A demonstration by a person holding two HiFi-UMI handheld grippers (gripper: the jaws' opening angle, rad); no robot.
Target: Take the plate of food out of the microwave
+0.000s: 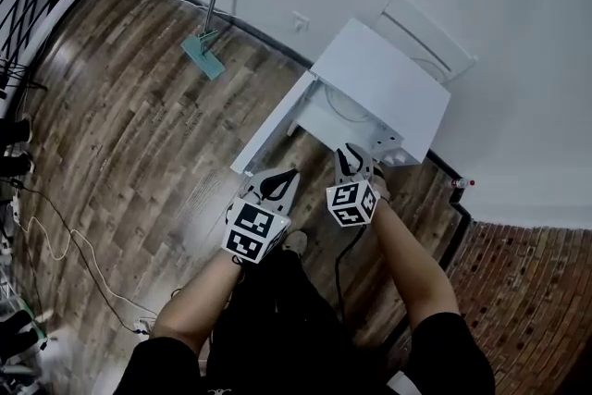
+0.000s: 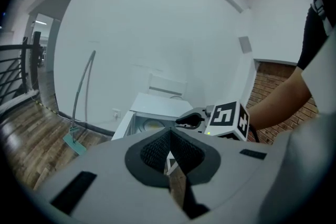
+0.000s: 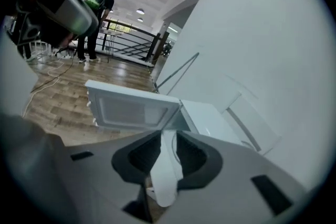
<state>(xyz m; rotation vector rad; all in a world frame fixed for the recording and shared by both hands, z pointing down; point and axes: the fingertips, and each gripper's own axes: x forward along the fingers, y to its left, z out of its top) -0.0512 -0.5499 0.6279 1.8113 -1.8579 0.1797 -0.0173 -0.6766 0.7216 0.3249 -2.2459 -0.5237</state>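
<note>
Microwave: a white box-shaped microwave (image 1: 384, 74) stands against the white wall (image 1: 518, 32), on the far side from the person.
Door: the white microwave door (image 1: 270, 132) hangs wide open to the left.
Plate: the round pale plate of food (image 2: 152, 124) is inside the microwave. It looks very small in the views, so the food is hard to make out.
Right gripper: the grey right gripper (image 1: 356, 160) is at the near right corner of the microwave's front, by the open mouth.
Right fingers: a little bit open. A white strip shows in the gap. It looks like the microwave's front edge, but I cannot tell if the fingers touch it. They are not gripping anything.
Left gripper: the grey left gripper (image 1: 277, 187) is just left of the right one, close to the near end of the door and above the brown wooden floor (image 1: 129, 162).
Left fingers: closed together, with nothing in them.
Mop: a mop with a blue-green head (image 1: 203, 55) leans on the wall, far to the left.
</note>
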